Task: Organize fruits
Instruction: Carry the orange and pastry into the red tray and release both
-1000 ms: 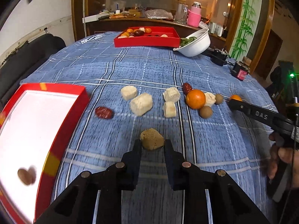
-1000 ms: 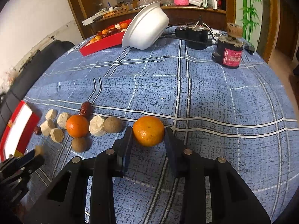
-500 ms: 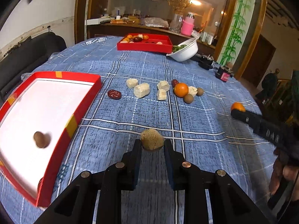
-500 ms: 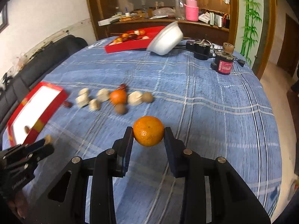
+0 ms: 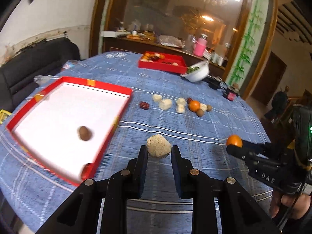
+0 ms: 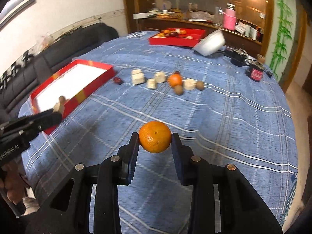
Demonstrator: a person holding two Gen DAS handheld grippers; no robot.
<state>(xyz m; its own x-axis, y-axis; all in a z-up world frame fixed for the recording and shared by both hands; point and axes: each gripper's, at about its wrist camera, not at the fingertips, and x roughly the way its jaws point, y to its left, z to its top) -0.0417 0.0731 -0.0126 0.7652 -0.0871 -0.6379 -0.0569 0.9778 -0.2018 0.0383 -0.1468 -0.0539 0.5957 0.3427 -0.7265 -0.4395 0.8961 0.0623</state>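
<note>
Left wrist view. The left gripper (image 5: 159, 152) pinches a pale, rough-surfaced lump (image 5: 159, 145) between its two fingertips; the lump sits at the very tips and stands clear above the blue plaid tablecloth (image 5: 195, 128). Just left of the fingers lies the near red tray (image 5: 109, 86) with a white floor, holding a brown round fruit (image 5: 84, 133) near its middle. Beyond the tips, well apart, a row of loose items rests on the cloth: a dark red date (image 5: 144, 105), several pale blocks (image 5: 165, 103) and a loose orange (image 5: 194, 105). A far red tray (image 5: 161, 66) and a tilted white bowl (image 5: 197, 73) sit at the table's far side. At right, the right gripper (image 5: 235, 146) enters, carrying a held orange (image 5: 234, 140) at its tips.

Right wrist view. The right gripper (image 6: 155, 137) clamps the held orange (image 6: 155, 136) between both pads, lifted off the tablecloth (image 6: 234, 117). The near red tray (image 6: 93, 85) lies to the left; the left gripper (image 6: 56, 111), with the lump (image 6: 58, 107) at its tip, reaches over the tray's near edge.
</note>
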